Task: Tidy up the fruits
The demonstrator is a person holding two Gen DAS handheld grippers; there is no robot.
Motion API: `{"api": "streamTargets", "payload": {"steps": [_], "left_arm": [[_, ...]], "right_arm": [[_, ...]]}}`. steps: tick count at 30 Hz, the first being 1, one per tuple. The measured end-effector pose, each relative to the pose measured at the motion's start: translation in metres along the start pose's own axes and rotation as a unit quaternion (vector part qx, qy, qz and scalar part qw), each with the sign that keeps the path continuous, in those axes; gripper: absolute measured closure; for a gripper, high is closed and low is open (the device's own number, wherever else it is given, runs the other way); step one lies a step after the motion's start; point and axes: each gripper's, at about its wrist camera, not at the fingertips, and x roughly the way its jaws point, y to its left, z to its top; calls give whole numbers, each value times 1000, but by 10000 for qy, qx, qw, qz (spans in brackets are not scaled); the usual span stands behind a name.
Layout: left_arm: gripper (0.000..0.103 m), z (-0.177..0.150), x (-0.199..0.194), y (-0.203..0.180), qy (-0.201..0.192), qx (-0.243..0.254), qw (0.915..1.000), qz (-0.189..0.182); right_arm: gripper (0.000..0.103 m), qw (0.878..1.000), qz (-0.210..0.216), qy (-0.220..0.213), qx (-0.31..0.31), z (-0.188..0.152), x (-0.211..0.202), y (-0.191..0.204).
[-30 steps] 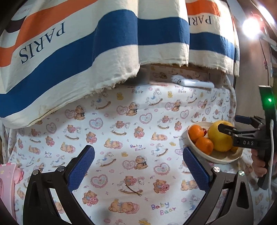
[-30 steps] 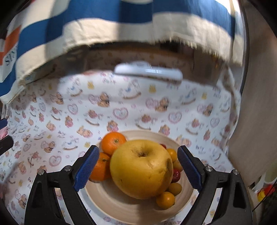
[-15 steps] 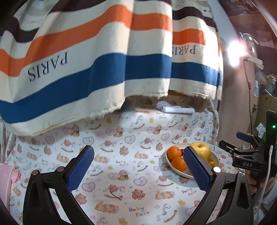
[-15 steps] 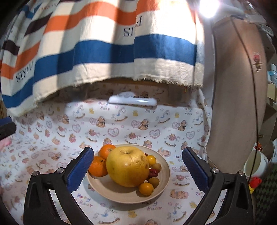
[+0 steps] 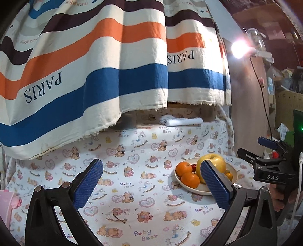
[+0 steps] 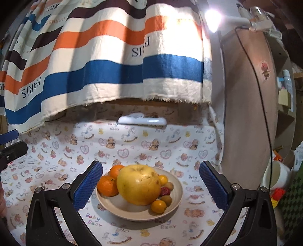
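Note:
A beige bowl [image 6: 176,196] sits on the bear-print cloth and holds a large yellow pomelo [image 6: 138,184], two oranges [image 6: 108,185], and several small yellow and red fruits [image 6: 159,206]. The bowl also shows in the left wrist view [image 5: 233,171] at the right, with the pomelo [image 5: 217,160] and oranges [image 5: 190,179]. My right gripper [image 6: 150,186] is open and empty, held back from and above the bowl. My left gripper [image 5: 151,186] is open and empty over the cloth, left of the bowl. The right gripper [image 5: 265,149] shows at the right edge of the left wrist view.
A striped PARIS cloth [image 5: 113,66] hangs over the back of the table. A white flat device [image 6: 142,121] lies under its hem. A wooden panel [image 6: 246,113] stands at the right, with a lamp [image 6: 213,16] above. A pink object [image 5: 7,200] sits at the left edge.
Both grippers have pulled back and up from the bowl; the bowl looks smaller and more of the hanging cloth shows. The fruit has not moved.

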Motion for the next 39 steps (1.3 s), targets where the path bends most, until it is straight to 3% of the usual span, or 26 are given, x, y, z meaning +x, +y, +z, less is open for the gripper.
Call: {"api": "streamTargets", "payload": {"steps": [3,7,11,16,24,39], "left_arm": [[1,-6,4,-2,18,28,10000,53],[1,-14,17,-12,202,442,9986,187],[1,-16,27,-5,484,268,9984,111],[1,-18,34,7,703,-81,9971,273],[1,-19,25,21,533,-375,9941,865],[1,-18,27,15,554,-247,9958,683]], "right_arm": [[1,9998,91,148,56,-3,5,-1],[1,9997,45,220,94,-5,7,-2],[1,9994,34,321,122,-6,10,-3],[1,9993,36,339,117,-6,8,-3],[1,9993,29,342,114,-6,9,-4],[1,9992,-14,370,125,-6,9,-5]]}}
